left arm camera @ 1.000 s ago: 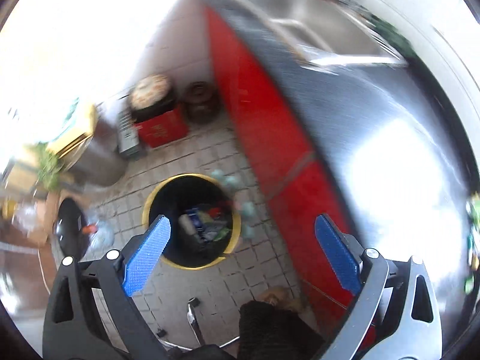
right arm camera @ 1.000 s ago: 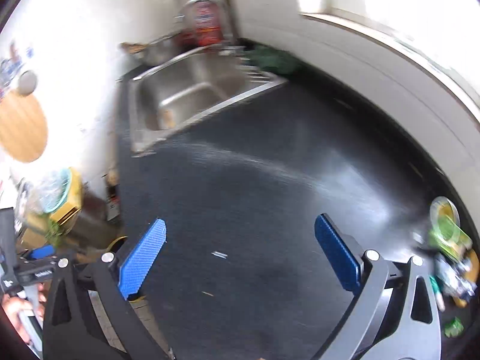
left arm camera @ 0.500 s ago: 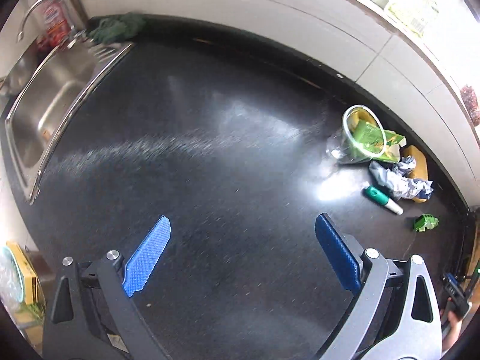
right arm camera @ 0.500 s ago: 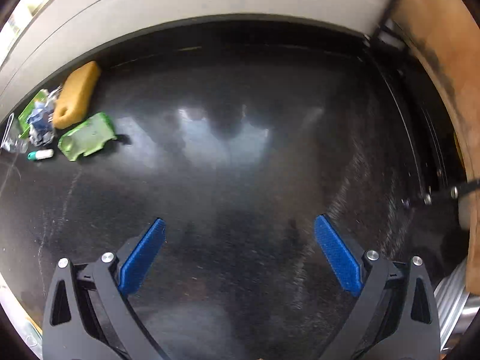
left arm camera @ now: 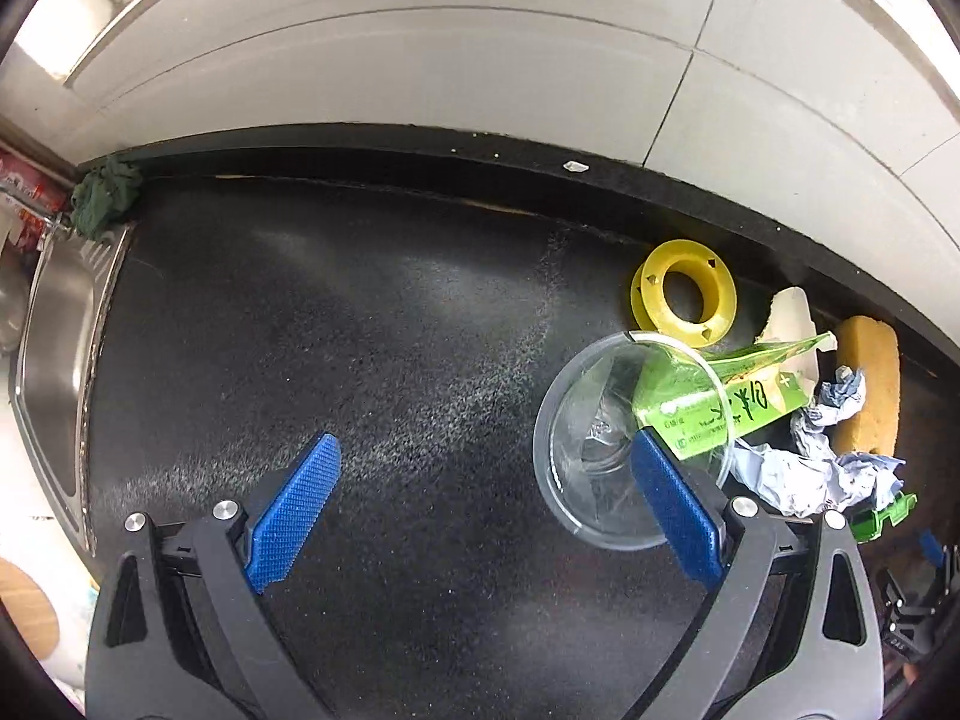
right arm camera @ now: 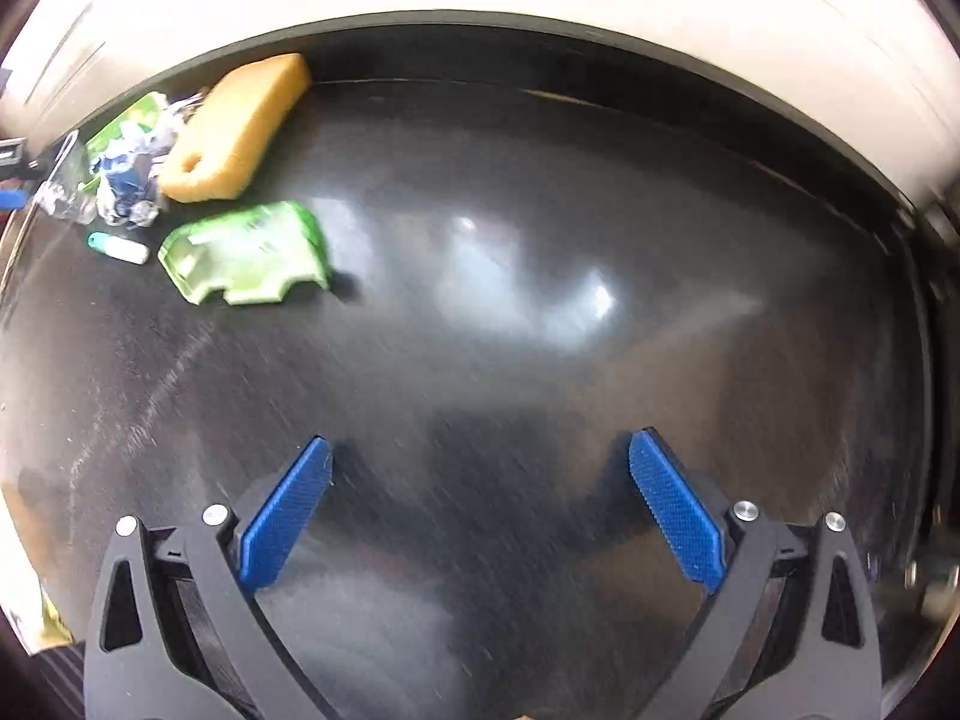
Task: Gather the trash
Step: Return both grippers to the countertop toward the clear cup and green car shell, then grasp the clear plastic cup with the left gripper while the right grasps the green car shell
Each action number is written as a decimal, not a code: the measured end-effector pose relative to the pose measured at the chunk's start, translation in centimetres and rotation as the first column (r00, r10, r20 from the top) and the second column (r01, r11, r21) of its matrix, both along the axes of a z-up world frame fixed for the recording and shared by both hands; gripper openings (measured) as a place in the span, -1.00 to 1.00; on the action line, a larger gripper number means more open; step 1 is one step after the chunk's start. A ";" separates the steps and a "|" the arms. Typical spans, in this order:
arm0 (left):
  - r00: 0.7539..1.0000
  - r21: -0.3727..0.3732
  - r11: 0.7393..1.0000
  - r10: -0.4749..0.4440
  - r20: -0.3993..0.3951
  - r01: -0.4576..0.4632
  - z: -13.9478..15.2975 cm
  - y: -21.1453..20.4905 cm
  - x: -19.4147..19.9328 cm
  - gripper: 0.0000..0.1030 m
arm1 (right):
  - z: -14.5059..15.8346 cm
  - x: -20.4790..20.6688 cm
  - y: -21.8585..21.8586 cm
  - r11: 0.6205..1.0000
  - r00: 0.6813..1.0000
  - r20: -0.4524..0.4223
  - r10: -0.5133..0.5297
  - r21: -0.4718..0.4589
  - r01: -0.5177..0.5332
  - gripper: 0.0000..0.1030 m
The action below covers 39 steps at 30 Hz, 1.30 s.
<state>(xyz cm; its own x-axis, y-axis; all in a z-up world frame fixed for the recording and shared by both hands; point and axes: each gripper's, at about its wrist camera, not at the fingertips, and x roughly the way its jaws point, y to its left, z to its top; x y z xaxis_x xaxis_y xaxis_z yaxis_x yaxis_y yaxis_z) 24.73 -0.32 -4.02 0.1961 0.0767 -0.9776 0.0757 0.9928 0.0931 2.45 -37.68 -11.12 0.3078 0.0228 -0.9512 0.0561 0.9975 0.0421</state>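
Both the left gripper [left arm camera: 480,480] and right gripper [right arm camera: 480,480] hold nothing, fingers apart; beside the sponge [left arm camera: 870,384], cup [left arm camera: 600,438], wrapper [left arm camera: 732,402], paper [left arm camera: 798,474] and spool [left arm camera: 684,294] await collecting off the counter [left arm camera: 360,330].

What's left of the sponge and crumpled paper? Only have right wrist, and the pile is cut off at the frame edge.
Observer: A clear plastic cup lies on its side, with a green packet poking into its mouth.
Operator: Anything behind the cup?
Observer: A yellow spool sits just behind it. I can't tell whether they touch.
Operator: Left gripper?
Observer: The left gripper is open with nothing between its fingers. Its right finger overlaps the cup's rim in that view.
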 end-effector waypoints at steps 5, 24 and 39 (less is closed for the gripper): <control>1.000 0.015 1.000 -0.004 -0.003 0.004 -2.2 0.4 1.1 0.61 | -0.1 5.2 3.1 0.976 0.976 0.028 0.216 -0.036 -0.215 0.90; 0.975 -0.142 0.964 0.224 -0.013 -0.224 -1.5 9.0 -4.8 -0.83 | 1.4 9.4 10.7 0.840 0.841 0.009 0.541 0.032 -0.541 -0.01; 0.950 -0.143 0.944 0.309 0.051 -0.299 2.8 16.4 -18.9 -0.83 | 11.4 3.2 8.2 0.965 0.965 0.056 0.257 0.047 -0.260 -0.01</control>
<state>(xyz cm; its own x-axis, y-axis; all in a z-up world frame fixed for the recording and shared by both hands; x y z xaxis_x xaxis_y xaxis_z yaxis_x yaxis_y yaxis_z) 5.82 16.07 -1.21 0.2534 0.0153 -0.9672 -0.2333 0.9713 -0.0457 5.70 -29.48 0.26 0.3308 0.1583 -0.9303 -0.2067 0.9741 0.0923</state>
